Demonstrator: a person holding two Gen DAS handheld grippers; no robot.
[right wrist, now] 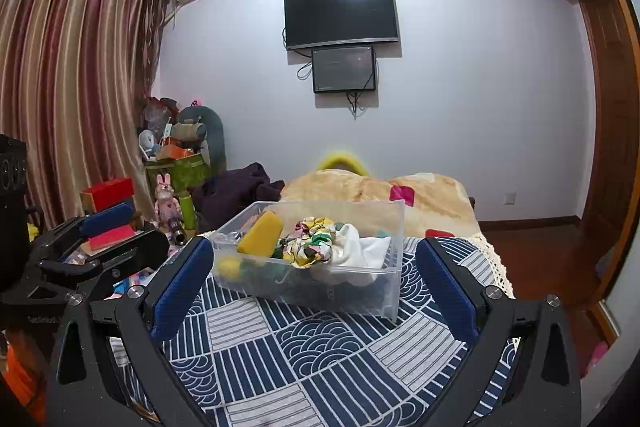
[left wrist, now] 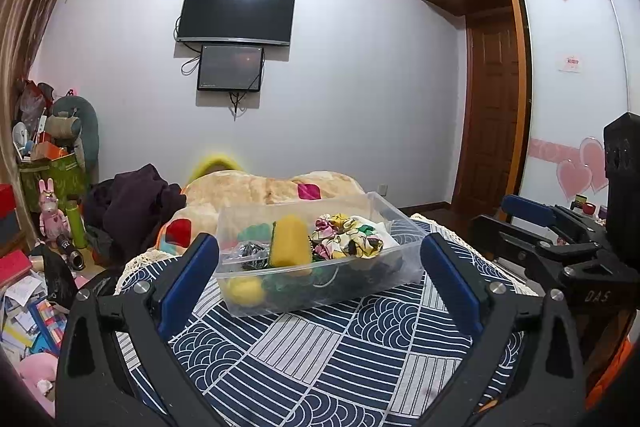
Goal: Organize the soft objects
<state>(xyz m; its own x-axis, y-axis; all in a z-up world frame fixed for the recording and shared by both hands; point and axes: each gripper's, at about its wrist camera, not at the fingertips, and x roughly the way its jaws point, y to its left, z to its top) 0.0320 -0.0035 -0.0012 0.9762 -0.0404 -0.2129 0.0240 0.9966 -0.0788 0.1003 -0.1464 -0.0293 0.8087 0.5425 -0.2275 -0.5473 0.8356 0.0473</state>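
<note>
The clear bin (left wrist: 320, 279) on the patterned cloth (left wrist: 360, 347) already holds a yellow sponge (left wrist: 290, 241), floral scrunchies (left wrist: 344, 237) and white fabric (right wrist: 368, 251). The left gripper (left wrist: 320, 263) and right gripper (right wrist: 314, 279) both hang wide and empty. Sorting looks nearly finished, though anything beyond the cloth's edge is hidden.

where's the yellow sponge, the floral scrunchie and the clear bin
yellow sponge (left wrist: 291, 241), left wrist view, middle of its broad yellow face
floral scrunchie (left wrist: 352, 235), left wrist view, on its gathered patterned fabric
clear bin (right wrist: 394, 227), right wrist view, on its bare right end wall
</note>
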